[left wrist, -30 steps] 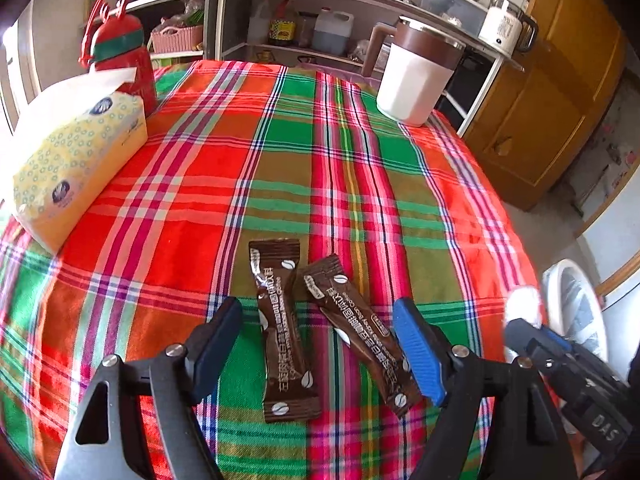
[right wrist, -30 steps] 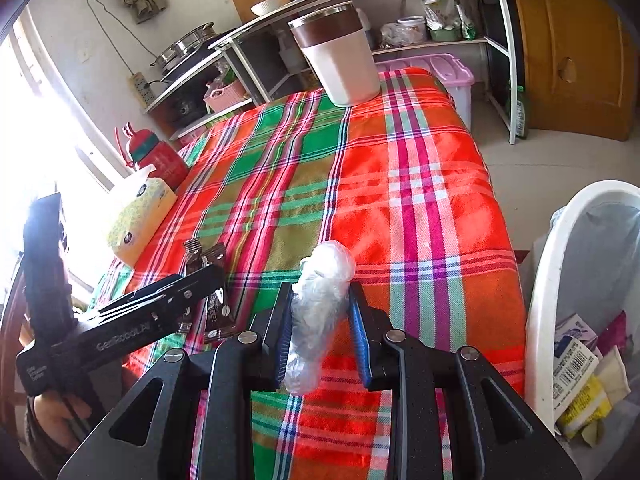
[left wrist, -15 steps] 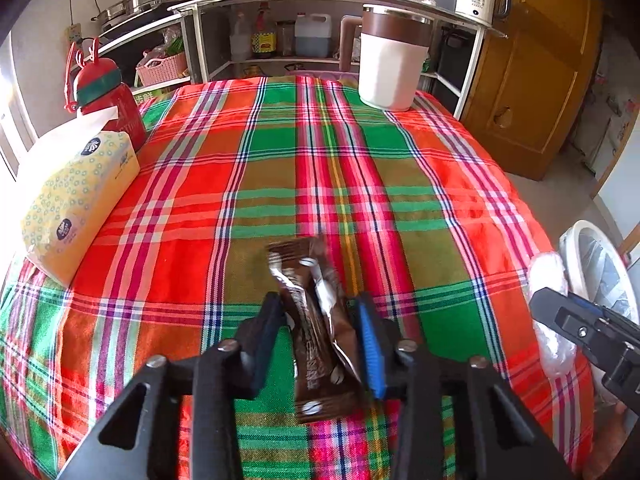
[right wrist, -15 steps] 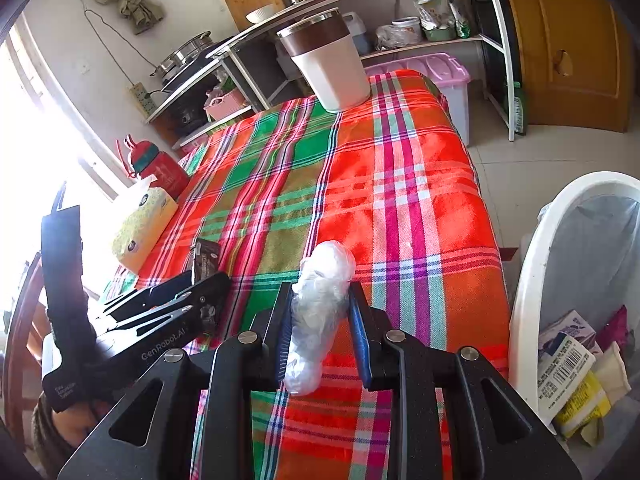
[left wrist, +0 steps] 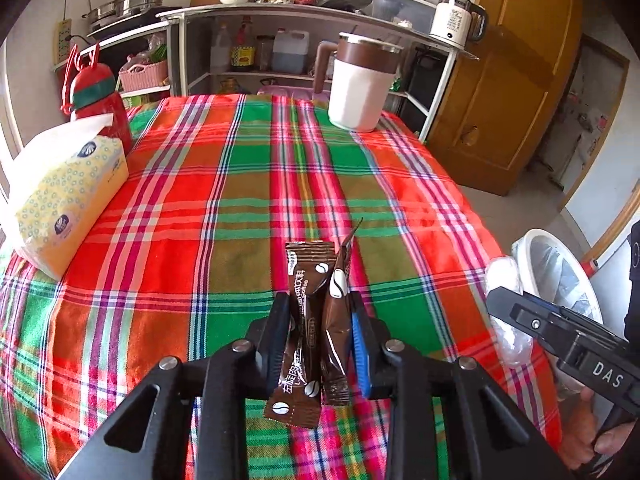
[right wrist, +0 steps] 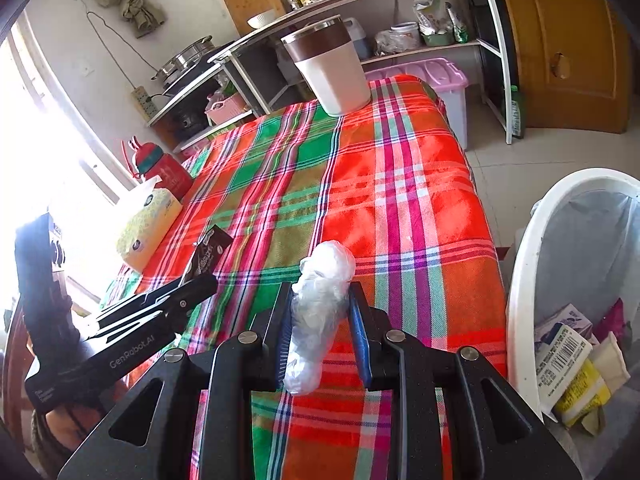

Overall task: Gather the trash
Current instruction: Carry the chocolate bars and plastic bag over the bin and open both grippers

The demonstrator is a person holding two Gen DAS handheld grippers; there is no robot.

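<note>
A: Between the left claw's (left wrist: 320, 340) matt black plastic fingers, the coffee sachets (left wrist: 310, 332) are glossy brown foil.

B: Beneath lies the table's (left wrist: 224, 208) woven plaid cloth. The right claw (right wrist: 322, 332) grips crinkled clear plastic wrap (right wrist: 320, 304).

sachets (left wrist: 316, 320): middle parts hidden between the pads; print too small to read
wrapper (right wrist: 320, 312): sides covered by the pads, what it is I cannot tell
bin (right wrist: 524, 280): cut by the right edge of the frame
window (right wrist: 36, 152): at the left, washed out by light
hand (left wrist: 580, 428): lower right, mostly behind the handle
</note>
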